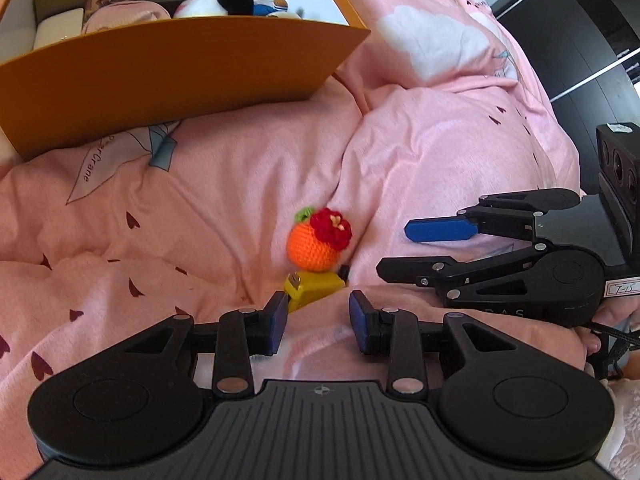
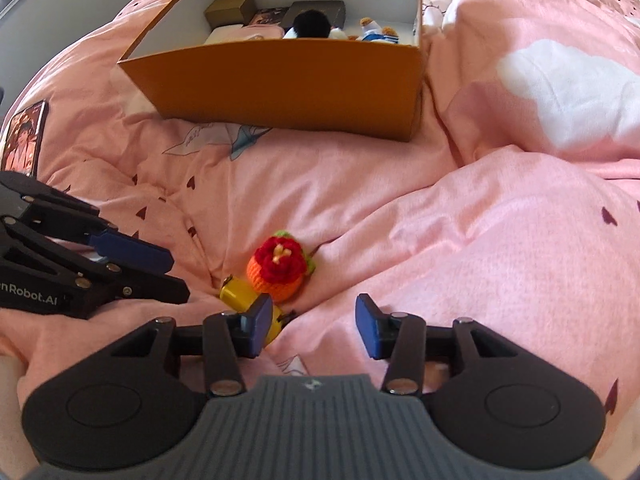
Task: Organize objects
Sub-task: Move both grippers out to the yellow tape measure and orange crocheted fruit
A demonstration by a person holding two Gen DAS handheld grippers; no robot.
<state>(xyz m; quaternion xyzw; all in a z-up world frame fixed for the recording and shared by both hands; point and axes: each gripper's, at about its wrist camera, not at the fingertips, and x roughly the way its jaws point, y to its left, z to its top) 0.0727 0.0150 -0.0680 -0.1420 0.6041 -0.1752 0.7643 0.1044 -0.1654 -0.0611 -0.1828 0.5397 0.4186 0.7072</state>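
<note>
A crocheted orange ball with a red flower [image 1: 316,246] [image 2: 278,270] lies in a fold of the pink duvet [image 1: 224,184] [image 2: 500,240]. A small yellow object [image 1: 314,286] [image 2: 238,294] lies right against it on the near side. My left gripper [image 1: 320,320] [image 2: 174,276] is open just short of the yellow object, with only bedding between its fingers. My right gripper [image 2: 314,324] [image 1: 404,250] is open too and holds nothing. Its left finger [image 2: 260,322] hides part of the yellow object. The two grippers close in on the pair from opposite sides.
An open orange box [image 1: 180,68] [image 2: 288,80] stands on the bed beyond the toys. It holds a plush toy [image 1: 236,0] [image 2: 310,24] and several small boxes. A picture card or phone [image 2: 24,140] lies at the far left. Dark furniture [image 1: 580,20] stands past the bed's right edge.
</note>
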